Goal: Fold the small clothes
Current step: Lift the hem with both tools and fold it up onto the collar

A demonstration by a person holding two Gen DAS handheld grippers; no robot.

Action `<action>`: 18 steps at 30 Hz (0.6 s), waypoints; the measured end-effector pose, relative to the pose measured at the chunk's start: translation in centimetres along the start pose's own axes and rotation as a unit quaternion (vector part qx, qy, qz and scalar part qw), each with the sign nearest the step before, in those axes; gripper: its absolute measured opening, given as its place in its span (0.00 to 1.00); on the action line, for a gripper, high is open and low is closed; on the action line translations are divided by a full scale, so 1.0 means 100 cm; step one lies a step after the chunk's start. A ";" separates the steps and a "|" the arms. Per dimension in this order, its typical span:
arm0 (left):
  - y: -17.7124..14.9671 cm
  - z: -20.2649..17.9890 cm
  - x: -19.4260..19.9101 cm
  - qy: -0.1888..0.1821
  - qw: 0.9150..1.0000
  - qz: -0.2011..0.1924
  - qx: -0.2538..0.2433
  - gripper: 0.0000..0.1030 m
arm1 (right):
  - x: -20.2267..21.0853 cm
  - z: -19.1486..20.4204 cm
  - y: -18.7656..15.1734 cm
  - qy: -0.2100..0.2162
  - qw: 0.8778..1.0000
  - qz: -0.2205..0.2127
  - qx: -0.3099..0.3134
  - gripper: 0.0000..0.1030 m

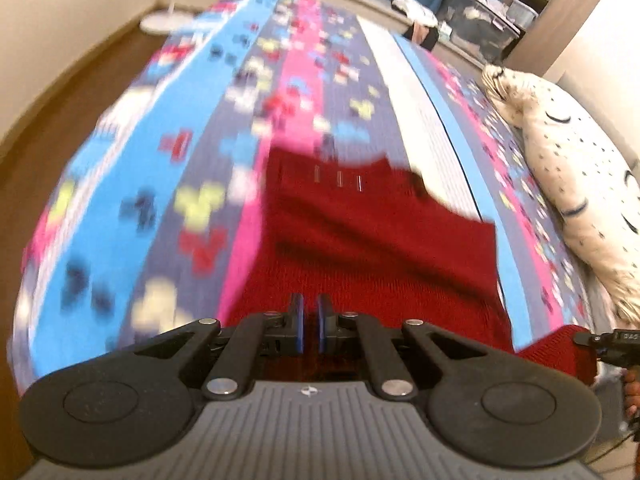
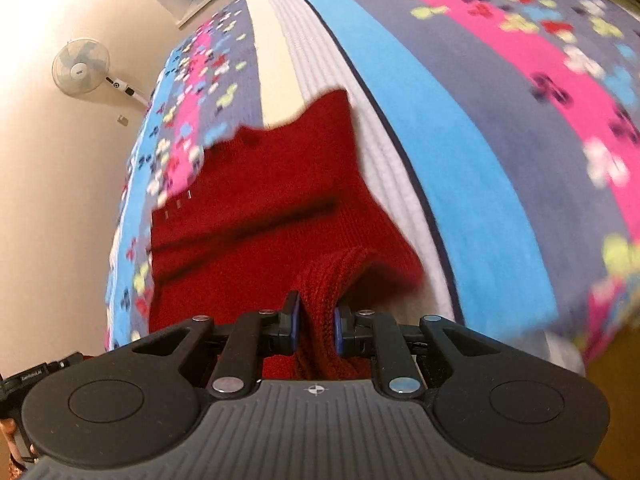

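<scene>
A small dark red knitted garment (image 1: pixel 360 236) lies stretched over a striped, flower-patterned bedspread (image 1: pixel 168 152). My left gripper (image 1: pixel 310 328) is shut on the garment's near edge, its blue pads almost together. My right gripper (image 2: pixel 316 328) is shut on a bunched ribbed edge of the same red garment (image 2: pixel 260 216), with thick knit between its pads. The right gripper's tip also shows at the far right of the left wrist view (image 1: pixel 608 344), holding a red corner. Both views are motion-blurred.
A white spotted plush pillow (image 1: pixel 580 184) lies along the bed's right side. A standing fan (image 2: pixel 82 66) is by the wall. Storage boxes and shelves (image 1: pixel 484 20) stand beyond the bed. Wooden floor (image 1: pixel 48 128) runs along the left.
</scene>
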State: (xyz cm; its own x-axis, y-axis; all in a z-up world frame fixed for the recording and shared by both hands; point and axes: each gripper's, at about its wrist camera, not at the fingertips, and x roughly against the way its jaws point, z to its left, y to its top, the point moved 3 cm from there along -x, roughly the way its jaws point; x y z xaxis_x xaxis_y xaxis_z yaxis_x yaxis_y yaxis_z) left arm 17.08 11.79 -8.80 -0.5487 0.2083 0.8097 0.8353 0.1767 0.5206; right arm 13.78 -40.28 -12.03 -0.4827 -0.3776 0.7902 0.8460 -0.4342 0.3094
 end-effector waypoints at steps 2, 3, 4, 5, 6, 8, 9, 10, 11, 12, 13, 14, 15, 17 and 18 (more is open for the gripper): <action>0.052 -0.007 -0.030 0.011 1.000 -0.013 -0.004 0.07 | -0.029 0.009 0.049 -0.011 1.000 0.000 -0.009 0.17; 0.081 -0.010 -0.049 0.027 0.999 -0.023 -0.008 0.06 | -0.049 0.011 0.078 -0.020 0.999 0.000 -0.029 0.17; 0.111 -0.008 -0.067 0.053 0.998 -0.042 0.003 0.00 | -0.066 0.012 0.100 -0.028 0.998 -0.003 -0.049 0.17; 0.140 -0.003 -0.084 0.083 0.994 -0.064 0.016 0.02 | -0.083 0.009 0.123 -0.039 0.997 -0.012 -0.069 0.18; 0.165 0.004 -0.102 0.105 0.991 -0.075 0.035 0.08 | -0.098 0.003 0.143 -0.060 0.994 -0.028 -0.091 0.19; 0.200 0.021 -0.130 0.123 0.987 -0.072 0.072 0.50 | -0.117 -0.011 0.169 -0.085 0.987 -0.053 -0.123 0.55; 0.211 0.027 -0.139 0.126 0.985 -0.075 0.086 0.56 | -0.122 -0.017 0.173 -0.081 0.986 -0.059 -0.131 0.60; 0.216 0.029 -0.145 0.125 0.985 -0.081 0.086 0.61 | -0.123 -0.022 0.172 -0.073 0.986 -0.065 -0.132 0.60; 0.216 0.030 -0.148 0.124 0.985 -0.087 0.078 0.67 | -0.121 -0.025 0.167 -0.055 0.988 -0.075 -0.123 0.62; 0.212 0.031 -0.153 0.123 0.987 -0.086 0.064 0.74 | -0.120 -0.028 0.160 -0.040 0.990 -0.081 -0.112 0.64; 0.203 0.031 -0.158 0.123 0.988 -0.079 0.053 0.86 | -0.121 -0.032 0.150 -0.033 0.991 -0.084 -0.099 0.68; 0.190 0.032 -0.161 0.119 0.989 -0.073 0.042 0.90 | -0.124 -0.035 0.140 -0.036 0.992 -0.082 -0.090 0.69; 0.175 0.032 -0.169 0.114 0.991 -0.057 0.029 0.90 | -0.129 -0.038 0.129 -0.042 0.993 -0.076 -0.078 0.69; 0.144 0.034 -0.182 0.099 0.995 -0.013 0.013 0.90 | -0.140 -0.042 0.110 -0.053 0.995 -0.064 -0.053 0.69; 0.129 0.036 -0.190 0.094 0.996 0.008 0.006 0.90 | -0.146 -0.043 0.103 -0.053 0.996 -0.057 -0.043 0.69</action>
State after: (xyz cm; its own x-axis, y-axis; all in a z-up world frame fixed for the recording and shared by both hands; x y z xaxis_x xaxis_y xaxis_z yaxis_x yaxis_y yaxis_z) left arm 38.21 13.59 -18.45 -0.5176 0.0285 0.8552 0.8432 0.1865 0.5041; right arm 28.53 -42.75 -22.66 -0.5437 -0.2357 0.8055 0.7627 -0.5392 0.3571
